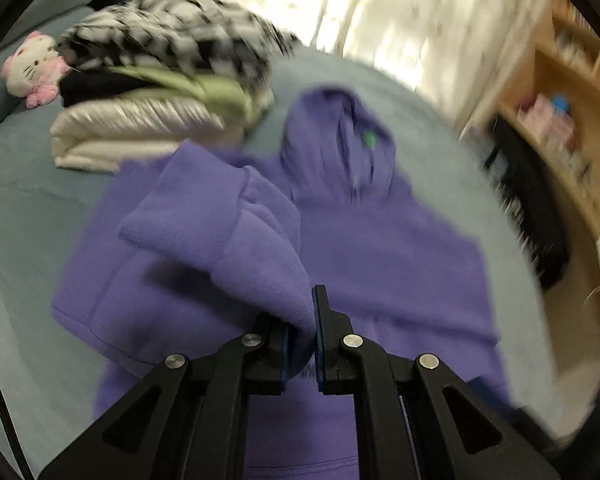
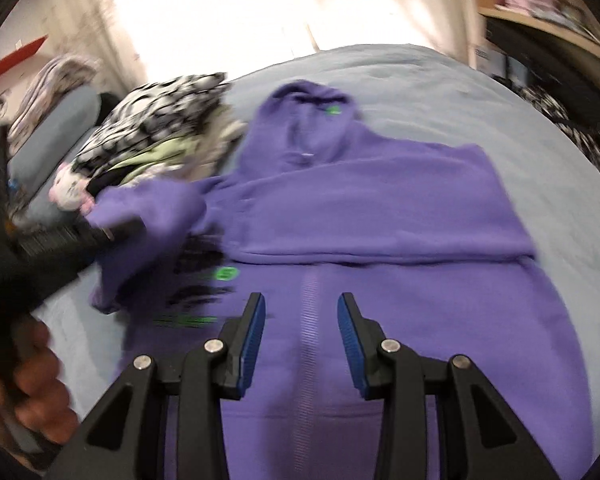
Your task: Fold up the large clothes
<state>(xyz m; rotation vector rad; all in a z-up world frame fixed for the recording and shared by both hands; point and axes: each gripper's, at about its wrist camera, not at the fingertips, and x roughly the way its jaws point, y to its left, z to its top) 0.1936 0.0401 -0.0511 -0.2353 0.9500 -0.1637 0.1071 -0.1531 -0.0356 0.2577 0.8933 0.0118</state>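
A purple hoodie (image 1: pixel 380 264) lies spread on a light blue bed (image 1: pixel 28 208), hood away from me. My left gripper (image 1: pixel 306 328) is shut on the hoodie's left sleeve (image 1: pixel 236 240) and holds it lifted over the body. In the right wrist view the hoodie (image 2: pixel 380 208) has its right sleeve folded across the chest, and black and green print shows at the left. My right gripper (image 2: pixel 302 320) is open and empty above the hoodie's lower front. The left gripper (image 2: pixel 100 232) with the sleeve shows at the left of that view, blurred.
A pile of folded clothes (image 1: pixel 152 92) with a checkered top sits at the bed's back left beside a pink and white plush toy (image 1: pixel 32 68). Wooden shelves (image 1: pixel 560 92) stand at the right. Bright curtains (image 2: pixel 260 12) hang behind the bed.
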